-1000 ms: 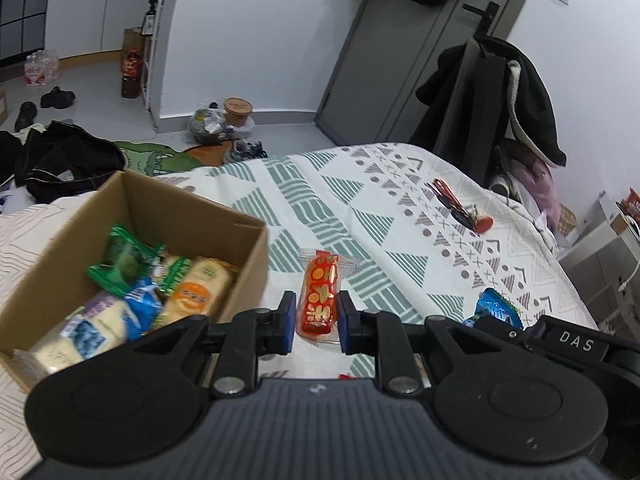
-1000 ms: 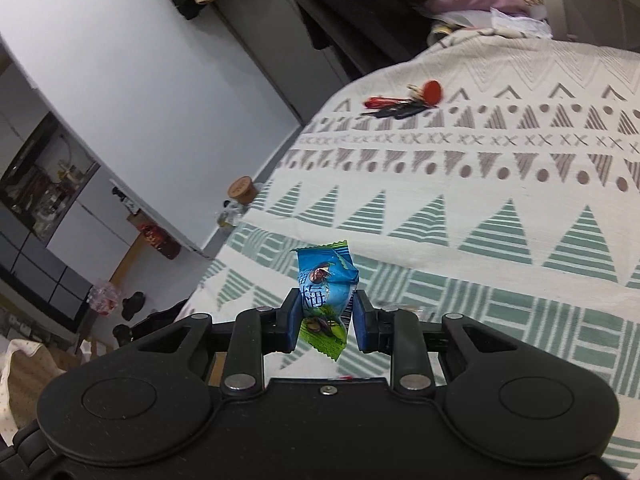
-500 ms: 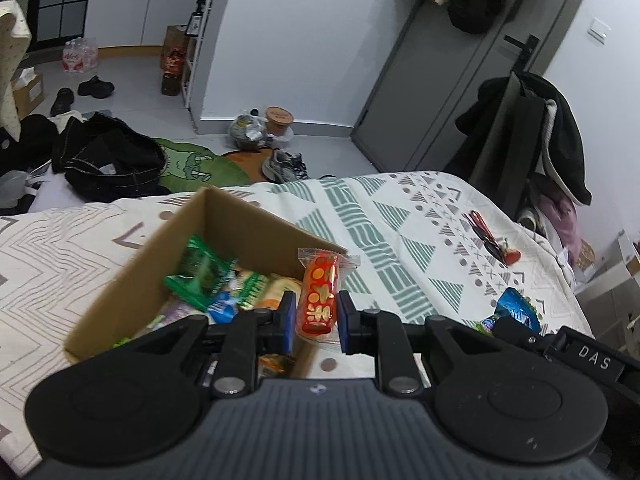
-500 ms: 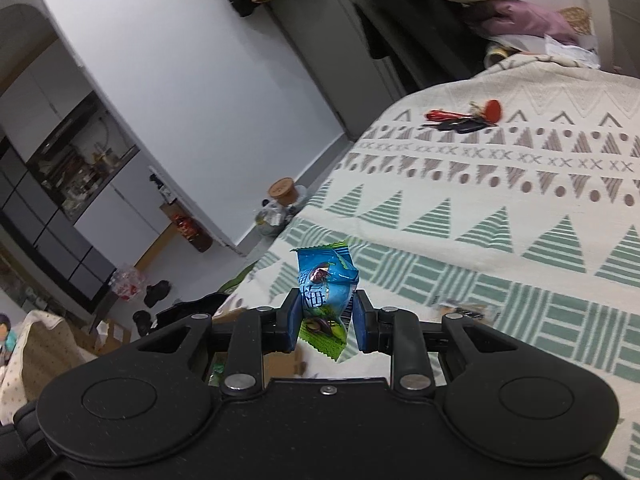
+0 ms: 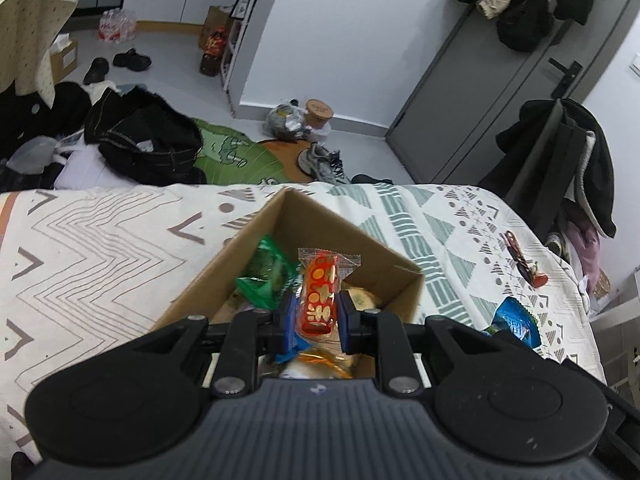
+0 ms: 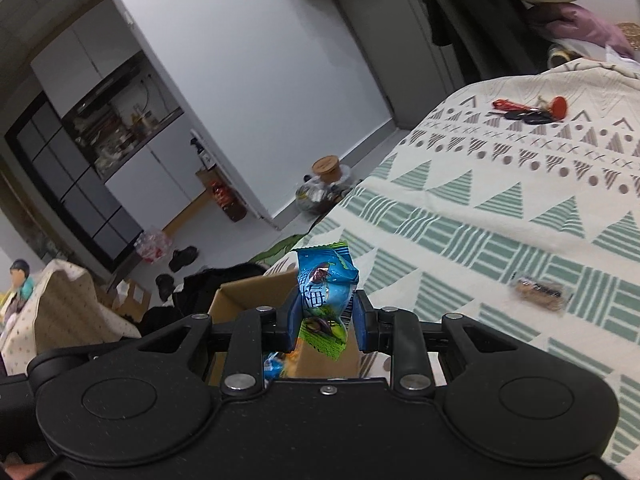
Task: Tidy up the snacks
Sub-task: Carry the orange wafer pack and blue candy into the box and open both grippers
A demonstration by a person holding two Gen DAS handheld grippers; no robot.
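Left gripper [image 5: 316, 314] is clamping a red snack [image 5: 319, 299] above the box [image 5: 256, 248], frame centre; several snacks already inside. Right gripper [image 6: 326, 318] is clamping a blue snack [image 6: 323, 292]. One dark packet [image 6: 538, 292] is lying on the bed [image 6: 500, 216], right.

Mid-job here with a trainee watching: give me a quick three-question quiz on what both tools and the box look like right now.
1. True or false: the left tool is shut on the red-orange snack.
2. The right tool holds: A) keys, B) the blue-green packet, C) nothing.
3. What does the red-orange snack hang above?

Key:
1. True.
2. B.
3. The cardboard box, which already holds snacks such as the green packet.
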